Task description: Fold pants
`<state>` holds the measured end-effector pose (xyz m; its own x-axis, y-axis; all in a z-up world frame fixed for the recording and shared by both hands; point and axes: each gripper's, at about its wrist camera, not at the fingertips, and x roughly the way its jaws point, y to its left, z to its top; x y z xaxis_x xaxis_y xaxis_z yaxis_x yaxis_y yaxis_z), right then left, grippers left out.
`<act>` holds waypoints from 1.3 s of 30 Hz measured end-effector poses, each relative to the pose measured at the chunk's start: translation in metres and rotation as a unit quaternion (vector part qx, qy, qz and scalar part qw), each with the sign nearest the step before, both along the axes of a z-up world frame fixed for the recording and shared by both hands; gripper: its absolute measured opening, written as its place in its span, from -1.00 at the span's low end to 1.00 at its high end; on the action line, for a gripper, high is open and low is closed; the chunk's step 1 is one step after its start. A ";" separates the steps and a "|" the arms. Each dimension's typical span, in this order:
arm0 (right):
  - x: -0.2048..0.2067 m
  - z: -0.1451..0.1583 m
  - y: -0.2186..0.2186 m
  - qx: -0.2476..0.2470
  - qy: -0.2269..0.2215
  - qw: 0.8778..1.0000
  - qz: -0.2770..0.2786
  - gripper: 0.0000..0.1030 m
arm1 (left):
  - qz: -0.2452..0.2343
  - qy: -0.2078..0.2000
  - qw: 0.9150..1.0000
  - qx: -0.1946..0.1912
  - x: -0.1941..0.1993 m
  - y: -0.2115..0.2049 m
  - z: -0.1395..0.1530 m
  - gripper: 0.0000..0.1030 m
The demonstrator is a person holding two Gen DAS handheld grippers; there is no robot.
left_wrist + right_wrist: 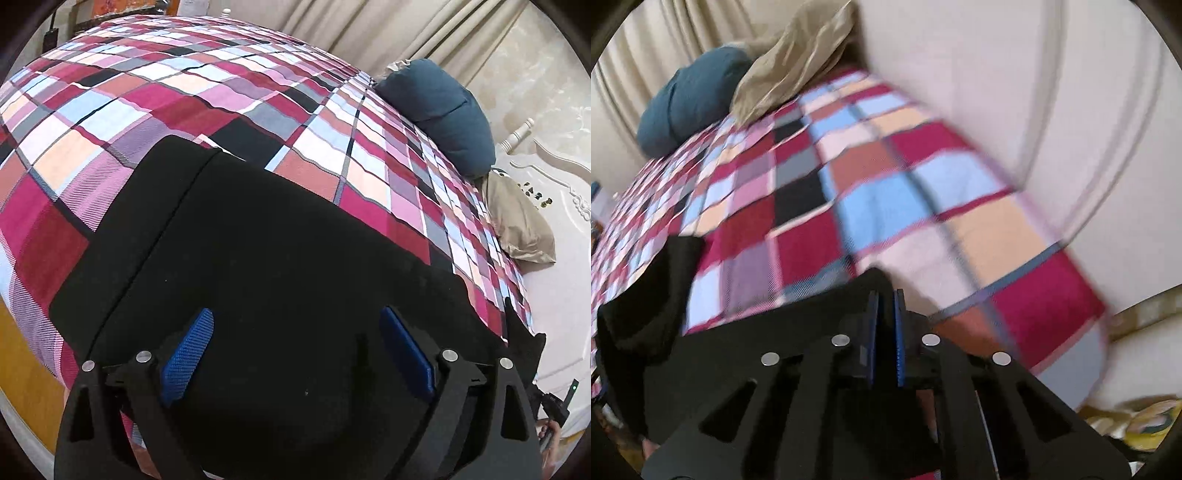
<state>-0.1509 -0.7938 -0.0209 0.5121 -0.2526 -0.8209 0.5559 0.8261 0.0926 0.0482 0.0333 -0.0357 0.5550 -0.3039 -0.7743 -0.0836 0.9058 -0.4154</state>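
Pants [258, 240] flat on checked bedspread [184, 92], near bed edge, away from blue pillow [443, 110]. Your left gripper [295, 350] spread wide above them, empty. Your right gripper [885, 325] clamped on pants edge. Mid-fold, likely; next, carry edge across.

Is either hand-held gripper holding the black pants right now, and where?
The right hand-held gripper looks shut on an edge of the black pants; which part is unclear. The left hand-held gripper is open above them, holding nothing.
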 end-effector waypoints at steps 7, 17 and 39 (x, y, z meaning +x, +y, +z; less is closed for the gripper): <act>0.006 0.015 0.006 -0.049 0.009 0.997 -0.062 -0.52 | -0.021 -0.014 0.999 0.029 -0.004 -0.006 -0.001 0.78; 0.155 0.043 0.187 0.026 -0.010 0.988 0.149 0.36 | -0.018 -0.015 1.000 0.008 -0.004 -0.002 -0.002 0.81; 0.028 0.060 0.142 0.014 -0.102 0.995 0.015 -0.87 | -0.014 -0.013 1.000 0.008 -0.003 -0.005 -0.002 0.90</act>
<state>-0.1226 -0.6518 0.0396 0.6758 -0.2133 -0.7055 0.4984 0.8375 0.2242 0.0447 0.0281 -0.0375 0.5664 -0.3076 -0.7646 -0.0469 0.9142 -0.4026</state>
